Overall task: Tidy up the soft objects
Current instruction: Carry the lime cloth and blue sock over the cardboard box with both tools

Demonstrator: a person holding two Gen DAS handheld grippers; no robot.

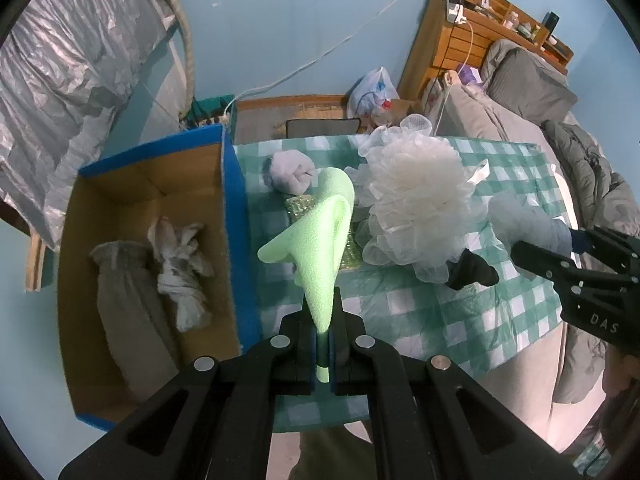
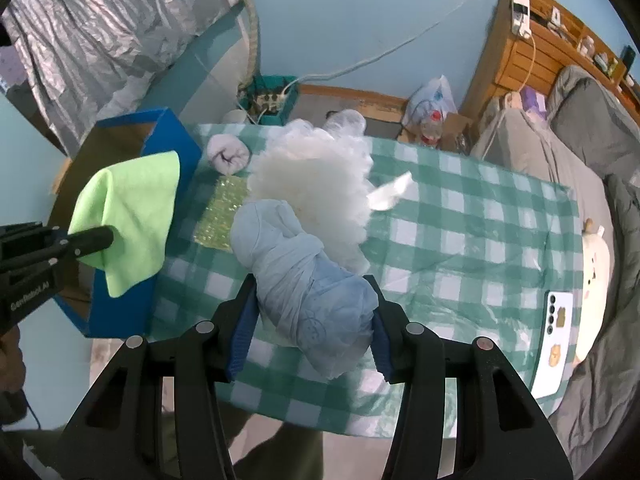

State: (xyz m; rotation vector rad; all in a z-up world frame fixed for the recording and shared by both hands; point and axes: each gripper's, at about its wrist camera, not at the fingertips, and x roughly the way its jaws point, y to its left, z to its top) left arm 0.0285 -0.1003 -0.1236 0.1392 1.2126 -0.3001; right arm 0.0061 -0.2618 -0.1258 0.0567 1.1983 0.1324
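The left gripper (image 1: pixel 323 344) is clenched on one thin edge of a light green foam sheet (image 1: pixel 320 236) hanging above the checked tablecloth (image 1: pixel 420 304), with the blue-sided cardboard box (image 1: pixel 234 216) at nine o'clock of it. The right gripper (image 2: pixel 314 320) clamps a rolled pale blue cloth bundle (image 2: pixel 304 280) across its width. Risk: the foam may slip from its narrow pinch, or the bundle may brush the white mesh bath pouf (image 2: pixel 316 176) at twelve o'clock and drag it off the table.
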